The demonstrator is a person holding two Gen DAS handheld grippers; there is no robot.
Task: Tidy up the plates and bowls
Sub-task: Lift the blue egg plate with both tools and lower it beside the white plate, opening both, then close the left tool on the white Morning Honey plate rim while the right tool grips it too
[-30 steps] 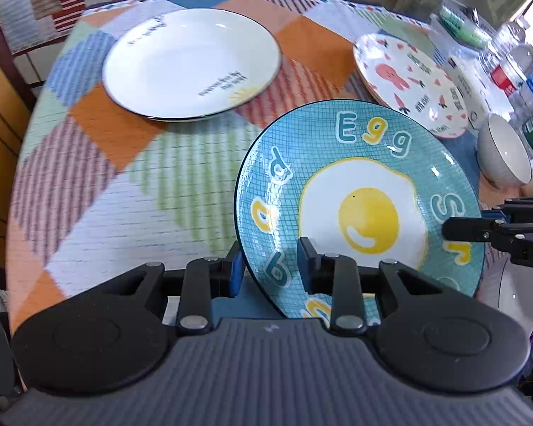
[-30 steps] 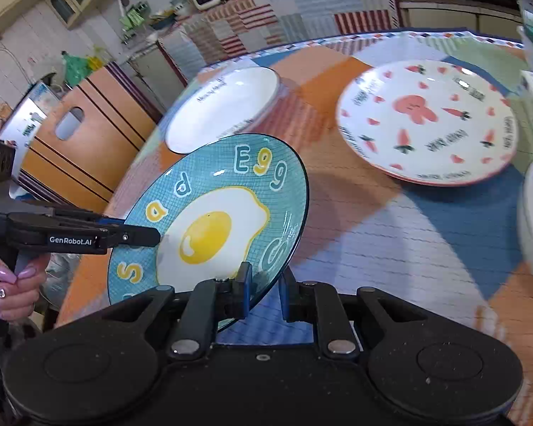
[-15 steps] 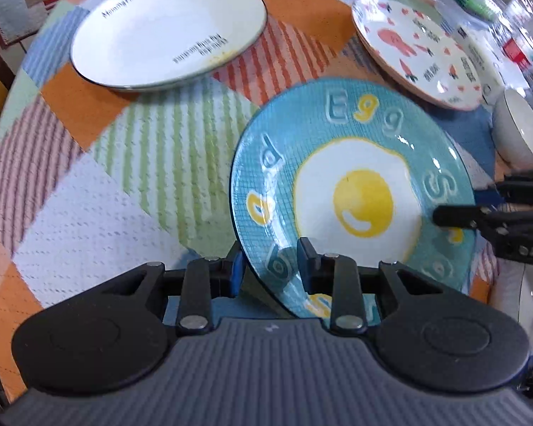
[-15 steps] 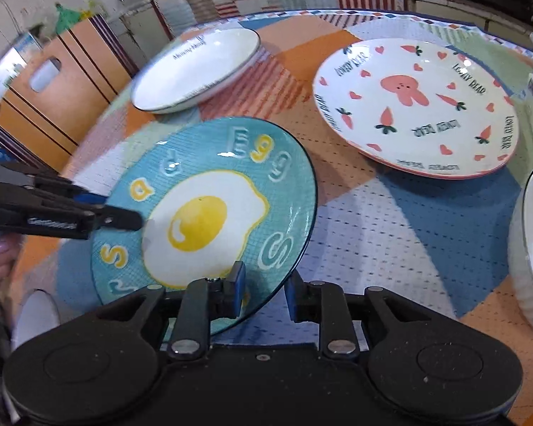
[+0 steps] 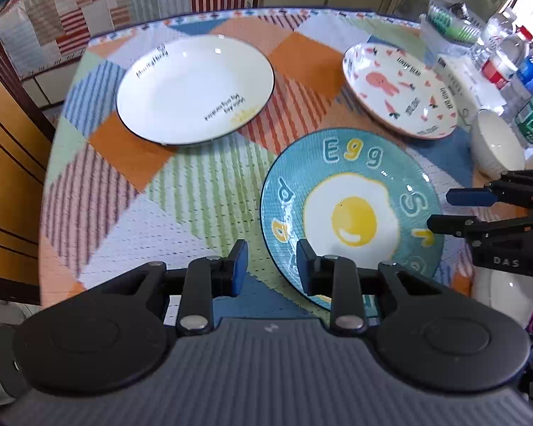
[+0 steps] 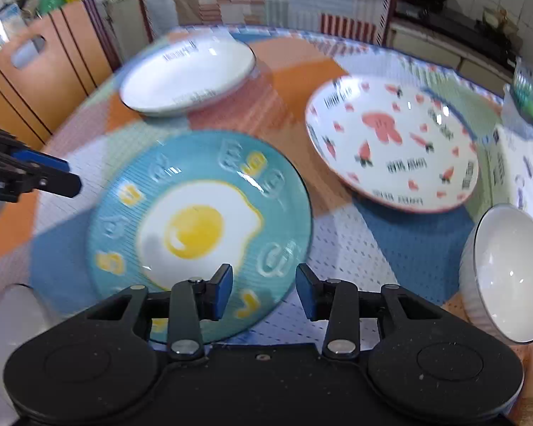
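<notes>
We look down on a round table (image 5: pixel 202 213) under a patchwork cloth. A blue plate painted with a fried egg (image 5: pixel 351 213) lies flat near its front edge. Our left gripper (image 5: pixel 272 261) is spread and pinches nothing: the plate's rim sits just beside one finger. Our right gripper (image 6: pixel 263 285) is opening above the plate's near rim without pressing it. A white plate (image 5: pixel 195 87) sits toward the far left edge, a rabbit-patterned plate (image 6: pixel 394 142) toward the far right, and a white bowl (image 6: pixel 508 273) at the right edge.
</notes>
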